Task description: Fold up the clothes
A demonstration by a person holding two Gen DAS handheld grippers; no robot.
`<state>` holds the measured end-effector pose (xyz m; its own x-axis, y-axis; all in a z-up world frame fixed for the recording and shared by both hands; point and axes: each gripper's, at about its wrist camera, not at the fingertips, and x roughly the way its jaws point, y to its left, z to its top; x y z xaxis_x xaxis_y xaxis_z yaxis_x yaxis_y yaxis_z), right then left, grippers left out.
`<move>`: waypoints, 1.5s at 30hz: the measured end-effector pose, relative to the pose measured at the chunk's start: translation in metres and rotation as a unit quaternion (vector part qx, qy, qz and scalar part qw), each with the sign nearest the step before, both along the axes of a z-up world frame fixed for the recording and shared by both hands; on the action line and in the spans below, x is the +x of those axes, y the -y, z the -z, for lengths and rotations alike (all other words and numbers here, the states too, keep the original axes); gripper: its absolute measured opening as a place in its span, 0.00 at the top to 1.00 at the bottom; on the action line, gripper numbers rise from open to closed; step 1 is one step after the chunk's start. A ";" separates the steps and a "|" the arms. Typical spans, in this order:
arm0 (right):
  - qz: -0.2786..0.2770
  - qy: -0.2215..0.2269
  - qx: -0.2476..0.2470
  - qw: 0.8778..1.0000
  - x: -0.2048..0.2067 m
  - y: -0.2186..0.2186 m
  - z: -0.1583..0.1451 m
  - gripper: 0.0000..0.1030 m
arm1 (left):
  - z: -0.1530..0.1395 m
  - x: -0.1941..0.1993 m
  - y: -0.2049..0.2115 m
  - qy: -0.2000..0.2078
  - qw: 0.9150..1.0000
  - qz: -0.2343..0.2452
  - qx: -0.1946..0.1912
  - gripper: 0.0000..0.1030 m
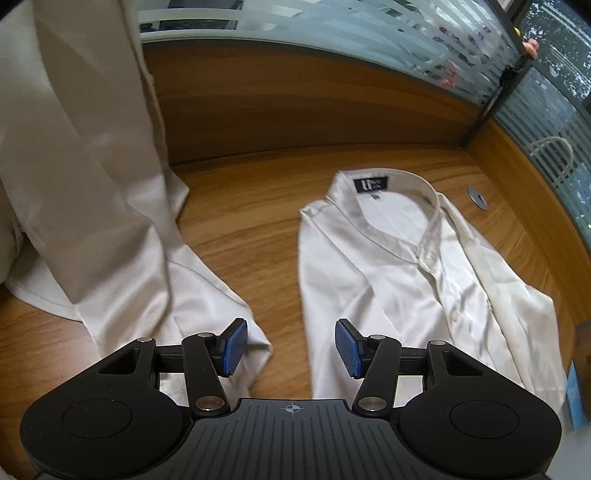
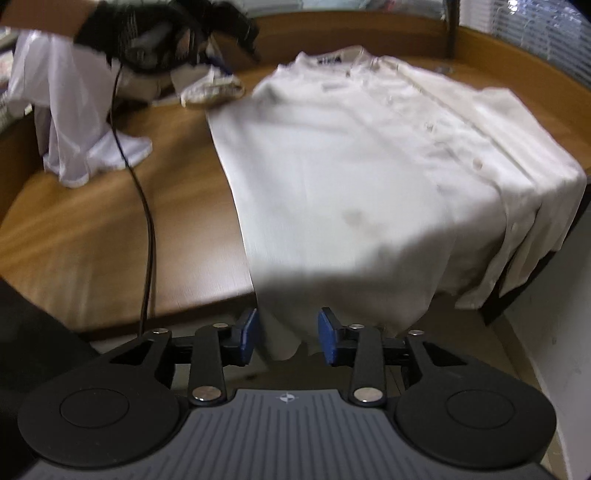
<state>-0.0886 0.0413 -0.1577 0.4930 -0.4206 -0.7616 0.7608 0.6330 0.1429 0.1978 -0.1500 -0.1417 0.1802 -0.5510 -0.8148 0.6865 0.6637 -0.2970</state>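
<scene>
A white collared shirt (image 1: 406, 280) with a black neck label (image 1: 370, 184) lies face up and buttoned on the wooden desk (image 1: 240, 229). My left gripper (image 1: 291, 347) hovers open over bare wood just left of the shirt's side edge. A second pale garment (image 1: 92, 177) hangs down at the left, and its lower part rests on the desk. In the right wrist view the shirt (image 2: 351, 166) drapes over the desk's front edge. Its hem hangs between the blue pads (image 2: 246, 334) of my open right gripper (image 2: 288, 338). A gloved hand (image 2: 110, 33) holds the left tool at top left.
A wooden back panel (image 1: 295, 110) and a glass partition with blinds (image 1: 369, 40) border the desk. A black post (image 1: 491, 103) stands at the corner, near a metal grommet (image 1: 477, 195). A black cable (image 2: 147, 229) trails across the desk. A crumpled white cloth (image 2: 212, 90) lies far left of the collar.
</scene>
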 end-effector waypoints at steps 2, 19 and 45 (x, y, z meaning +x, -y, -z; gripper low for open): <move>-0.002 0.002 -0.006 1.000 0.006 0.001 -0.005 0.50 | 0.002 0.004 -0.001 -0.004 1.000 -0.002 -0.003 0.46; 0.013 -0.074 -0.017 0.997 0.027 -0.008 0.013 0.45 | 0.025 -0.021 -0.001 -0.075 0.996 0.051 -0.022 0.46; 0.035 -0.080 0.018 0.996 0.028 0.019 0.000 0.96 | 0.035 -0.008 0.028 -0.060 0.996 0.054 -0.027 0.77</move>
<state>-0.0603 0.0225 -0.1574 0.3352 -0.4204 -0.8432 0.8173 0.5749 0.0383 0.1903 -0.1781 -0.1766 0.0213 -0.6048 -0.7961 0.7109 0.5690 -0.4133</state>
